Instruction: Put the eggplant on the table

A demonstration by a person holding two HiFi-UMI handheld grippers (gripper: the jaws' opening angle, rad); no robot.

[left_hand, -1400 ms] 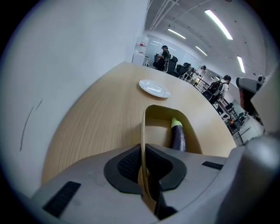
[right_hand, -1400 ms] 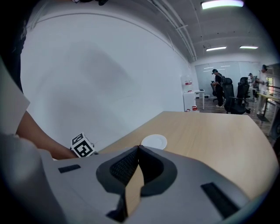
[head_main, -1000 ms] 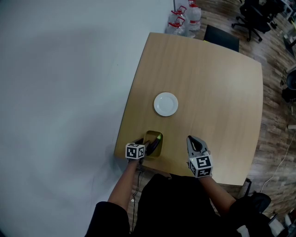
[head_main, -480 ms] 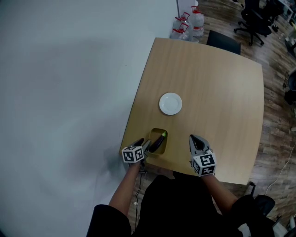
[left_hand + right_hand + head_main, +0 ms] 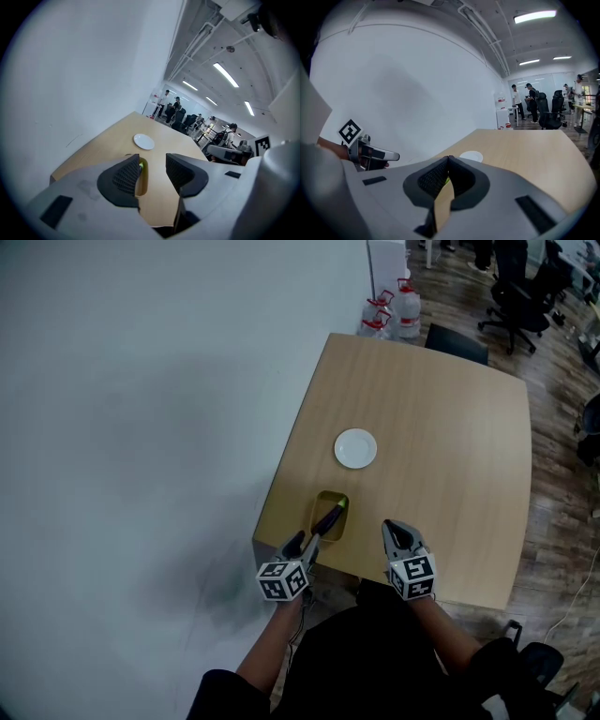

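The eggplant (image 5: 330,518) lies in a yellow bowl (image 5: 316,512) on the table (image 5: 441,418), close to the near left corner. Its green end (image 5: 140,165) points to the far side. The left gripper (image 5: 304,544) is on the near side of the bowl. Its jaws are spread wide with nothing between them, and the eggplant is just past their tips. The left arm reaches out from the body, and the gripper points far and a little down. The right gripper (image 5: 390,527) is to the right of the bowl, over the near edge of the table. Its jaws are pressed together and hold nothing. A white plate (image 5: 356,448) sits farther out on the table.
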